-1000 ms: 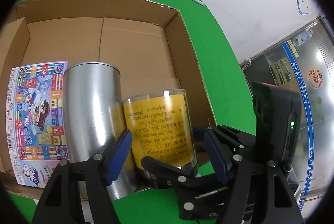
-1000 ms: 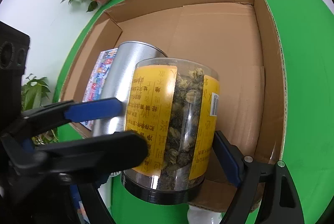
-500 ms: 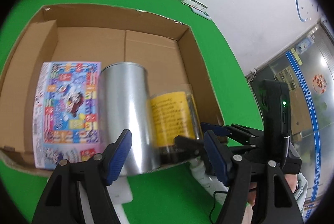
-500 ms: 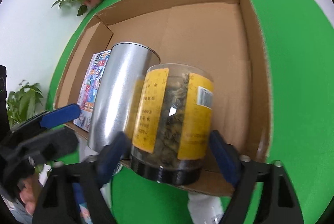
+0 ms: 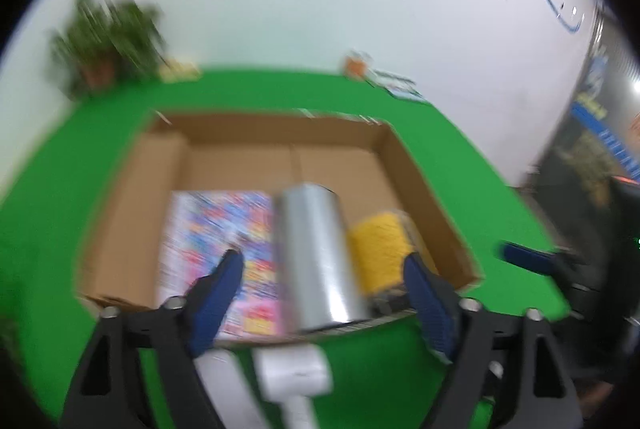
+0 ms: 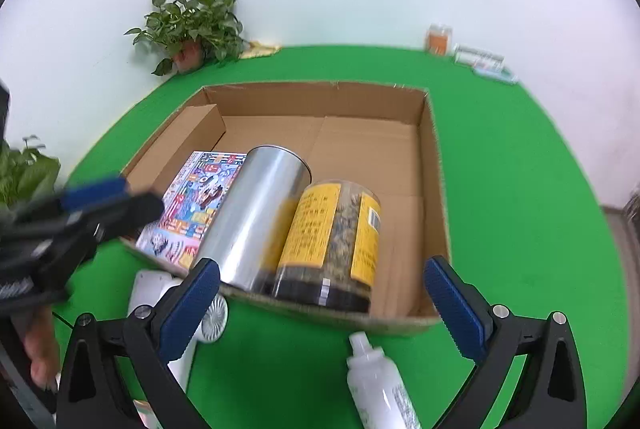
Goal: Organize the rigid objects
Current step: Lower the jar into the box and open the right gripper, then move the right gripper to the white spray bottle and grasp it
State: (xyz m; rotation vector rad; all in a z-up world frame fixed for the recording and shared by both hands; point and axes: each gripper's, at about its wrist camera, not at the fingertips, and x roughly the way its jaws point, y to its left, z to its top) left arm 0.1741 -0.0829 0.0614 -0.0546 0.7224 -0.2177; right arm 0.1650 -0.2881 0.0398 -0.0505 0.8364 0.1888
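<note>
Right wrist view: the cardboard box [image 6: 434,165] has plenty of bare floor along its far and right walls. The yellow-label jar [image 6: 332,241] lies against the silver can [image 6: 256,213] at the near wall. Both the right gripper [image 6: 322,303] and left gripper [image 5: 324,293] are opening wide, gripping nothing.

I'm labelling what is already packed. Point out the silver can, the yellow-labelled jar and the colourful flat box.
silver can [image 6: 256,213], right wrist view, on its shiny side.
yellow-labelled jar [image 6: 312,229], right wrist view, on its label.
colourful flat box [image 6: 196,197], right wrist view, on its printed face.
</note>
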